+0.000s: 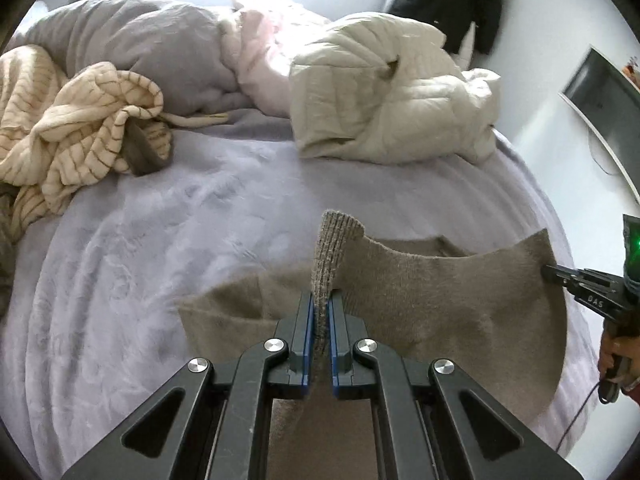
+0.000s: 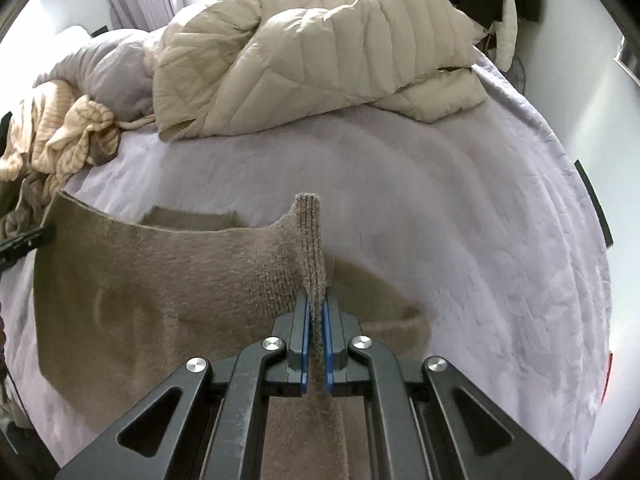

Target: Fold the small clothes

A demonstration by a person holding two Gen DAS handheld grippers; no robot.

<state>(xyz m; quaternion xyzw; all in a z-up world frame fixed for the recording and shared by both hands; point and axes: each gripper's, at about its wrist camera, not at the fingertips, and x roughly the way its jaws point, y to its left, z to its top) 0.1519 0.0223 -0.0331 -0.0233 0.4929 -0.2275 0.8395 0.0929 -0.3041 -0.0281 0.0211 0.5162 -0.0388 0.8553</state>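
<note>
The left hand-held gripper was clamped tight on a ribbed edge of the brown top. The right hand-held gripper was clamped on another ribbed edge of the same top. Each one pinched a corner, so the top hung stretched between them, just over the bed. Holding it by two corners probably kept the cloth flat and wide, which makes a fold come out neat. A sleeve drooped down behind the held edge. The person's hand showed at the side, around the right handle.

Farther back, a striped cloth lay bunched up, well apart from the top. A puffy cream coat lay in a heap behind it. Dark clothes hung by the wall.
</note>
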